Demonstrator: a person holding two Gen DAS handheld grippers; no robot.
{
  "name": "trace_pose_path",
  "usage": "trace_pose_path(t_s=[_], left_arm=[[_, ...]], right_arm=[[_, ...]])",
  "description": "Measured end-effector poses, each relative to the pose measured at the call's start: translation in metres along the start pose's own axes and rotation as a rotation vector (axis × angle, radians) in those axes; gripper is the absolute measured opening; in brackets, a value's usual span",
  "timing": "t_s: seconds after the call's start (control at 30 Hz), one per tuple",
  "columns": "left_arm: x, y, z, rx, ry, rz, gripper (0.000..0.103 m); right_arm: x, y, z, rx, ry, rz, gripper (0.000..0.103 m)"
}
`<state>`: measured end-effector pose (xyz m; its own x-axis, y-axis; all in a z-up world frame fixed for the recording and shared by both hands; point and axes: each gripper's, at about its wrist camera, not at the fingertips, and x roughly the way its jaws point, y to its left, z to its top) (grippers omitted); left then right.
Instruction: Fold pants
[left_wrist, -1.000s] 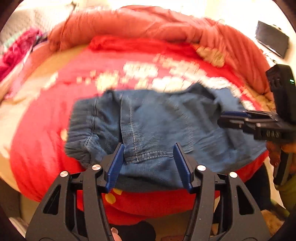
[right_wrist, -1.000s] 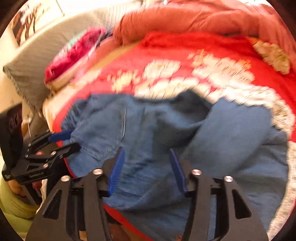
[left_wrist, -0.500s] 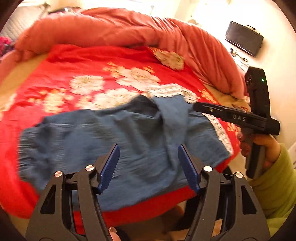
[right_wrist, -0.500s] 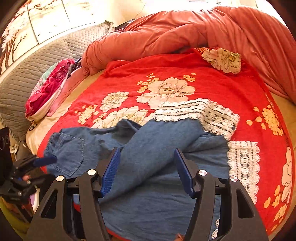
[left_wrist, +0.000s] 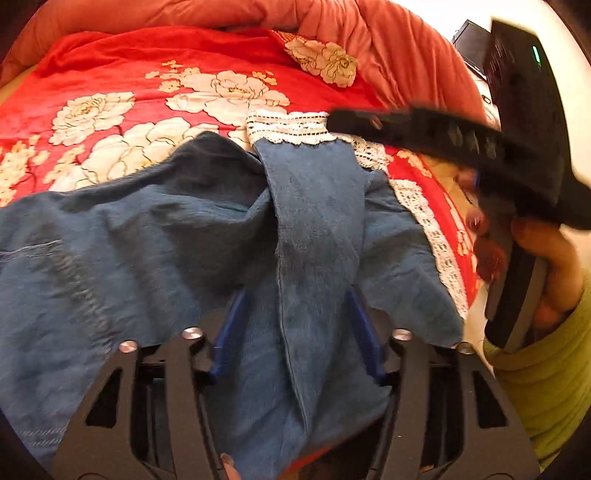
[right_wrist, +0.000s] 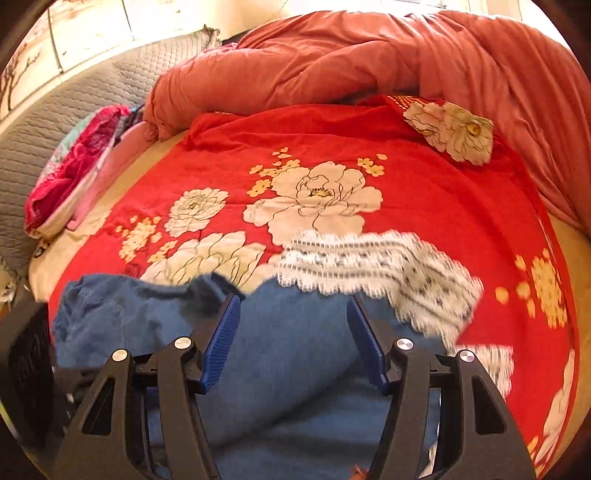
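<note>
With both my left tongs (left_wrist: 295, 325) and right tongs (right_wrist: 293, 339) wide over the rumpled denim pants (left_wrist: 192, 240), I risk pinching several layers.

Both grippers, left (left_wrist: 295, 325) and right (right_wrist: 293, 338), have black frames, ribbed blue jaw pads and silver screws. The hand (left_wrist: 554, 258) shows bare skin and a lime-green sleeve (left_wrist: 546, 387).

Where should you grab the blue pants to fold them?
Probably by the lace cuff at the far end of the pants. It lies flat on the red blanket with a free edge. Bring the open right gripper in low from the near side, over the leg.
</note>
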<state>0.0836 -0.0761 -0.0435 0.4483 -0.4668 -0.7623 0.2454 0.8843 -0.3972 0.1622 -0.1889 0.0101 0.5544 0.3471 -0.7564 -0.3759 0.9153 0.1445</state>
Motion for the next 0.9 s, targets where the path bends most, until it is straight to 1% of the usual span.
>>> trace_pose_path(t_s=[0.03, 0.1, 0.23, 0.33, 0.37, 0.43, 0.47, 0.5, 0.57, 0.6, 0.63, 0.67, 0.8, 0.9], left_arm=[[0.003, -0.001, 0.001, 0.002, -0.003, 0.007, 0.031], [0.003, -0.005, 0.001, 0.004, -0.006, -0.005, 0.024], [0.0, -0.019, -0.005, 0.066, -0.013, -0.003, 0.023], [-0.001, -0.024, -0.01, 0.081, -0.007, -0.014, 0.023], [-0.002, -0.026, -0.011, 0.088, -0.008, -0.017, 0.023], [-0.002, -0.03, -0.013, 0.102, -0.009, -0.02, 0.023], [-0.003, -0.031, -0.014, 0.105, -0.009, -0.02, 0.023], [-0.003, -0.031, -0.014, 0.105, -0.009, -0.022, 0.023], [-0.003, -0.03, -0.012, 0.096, -0.01, -0.03, 0.023], [-0.005, -0.029, -0.012, 0.093, -0.01, -0.035, 0.023], [-0.006, -0.029, -0.012, 0.091, -0.011, -0.037, 0.023], [-0.006, -0.026, -0.011, 0.088, -0.012, -0.038, 0.023], [-0.006, -0.017, -0.007, 0.082, -0.02, -0.043, 0.023], [-0.006, -0.006, -0.003, 0.068, -0.028, -0.043, 0.023]], right_arm=[[0.005, 0.002, 0.004, -0.01, 0.003, 0.008, 0.059], [0.019, 0.007, 0.014, -0.031, 0.024, -0.003, 0.059], [0.056, 0.016, 0.029, -0.074, 0.105, -0.048, 0.059], [0.081, 0.021, 0.035, -0.077, 0.145, -0.08, 0.059], [0.088, 0.022, 0.036, -0.078, 0.158, -0.103, 0.059], [0.098, 0.023, 0.038, -0.085, 0.17, -0.129, 0.059], [0.106, 0.021, 0.038, -0.083, 0.179, -0.14, 0.057], [0.112, 0.018, 0.038, -0.076, 0.187, -0.148, 0.043], [0.116, 0.011, 0.035, -0.075, 0.179, -0.172, 0.032], [0.114, 0.009, 0.034, -0.075, 0.167, -0.162, 0.022], [0.111, 0.005, 0.033, -0.068, 0.154, -0.153, 0.017], [0.105, -0.001, 0.033, -0.044, 0.136, -0.124, 0.013], [0.069, -0.027, 0.029, 0.093, 0.047, -0.029, 0.011], [0.037, -0.044, 0.021, 0.161, -0.019, -0.007, 0.009]])
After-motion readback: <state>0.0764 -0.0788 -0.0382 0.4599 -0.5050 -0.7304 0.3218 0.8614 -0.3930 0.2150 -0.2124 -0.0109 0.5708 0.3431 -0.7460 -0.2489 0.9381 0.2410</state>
